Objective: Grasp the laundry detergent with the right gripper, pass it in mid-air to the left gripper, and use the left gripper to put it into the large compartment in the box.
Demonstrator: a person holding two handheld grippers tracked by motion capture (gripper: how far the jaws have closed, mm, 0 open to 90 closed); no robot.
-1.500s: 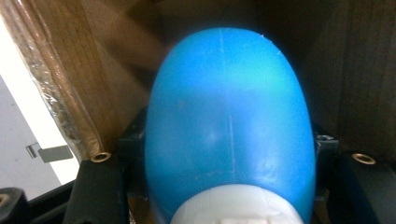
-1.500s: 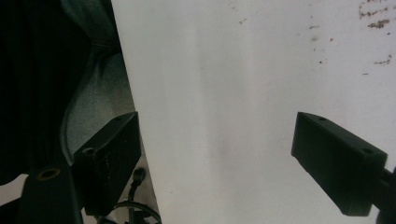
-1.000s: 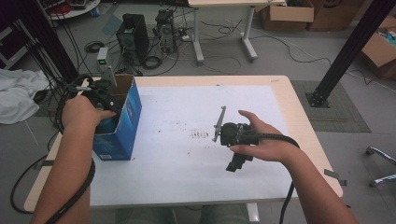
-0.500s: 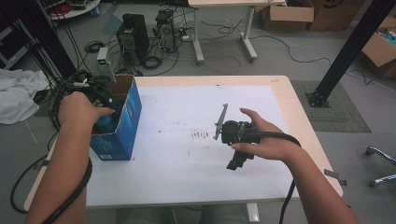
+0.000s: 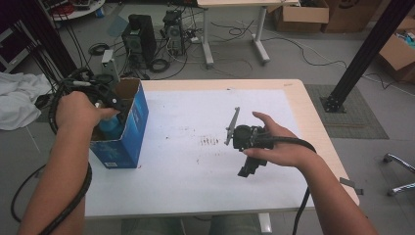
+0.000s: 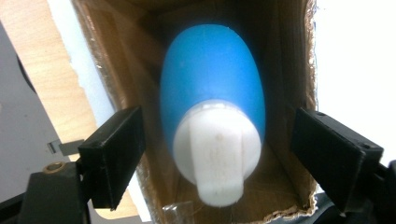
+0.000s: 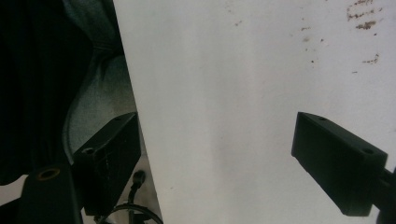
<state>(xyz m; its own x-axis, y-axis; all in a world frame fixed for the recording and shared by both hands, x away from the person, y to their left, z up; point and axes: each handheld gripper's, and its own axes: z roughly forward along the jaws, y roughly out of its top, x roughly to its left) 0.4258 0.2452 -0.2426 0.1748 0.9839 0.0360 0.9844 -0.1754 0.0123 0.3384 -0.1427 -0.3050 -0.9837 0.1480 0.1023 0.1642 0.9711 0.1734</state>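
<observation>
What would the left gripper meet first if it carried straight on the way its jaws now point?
Most likely the white cap of the blue bottle standing in the cardboard box. The left gripper has just been opening, its jaws apart on either side of the cap without touching it.

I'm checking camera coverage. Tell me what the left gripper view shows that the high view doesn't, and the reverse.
Left gripper view: the blue bottle's white cap, and open jaws clear of it, just widened.
High view: the box's blue outside, the right gripper over the white tabletop, the floor.
Both: bottle inside the cardboard box, left gripper above.
</observation>
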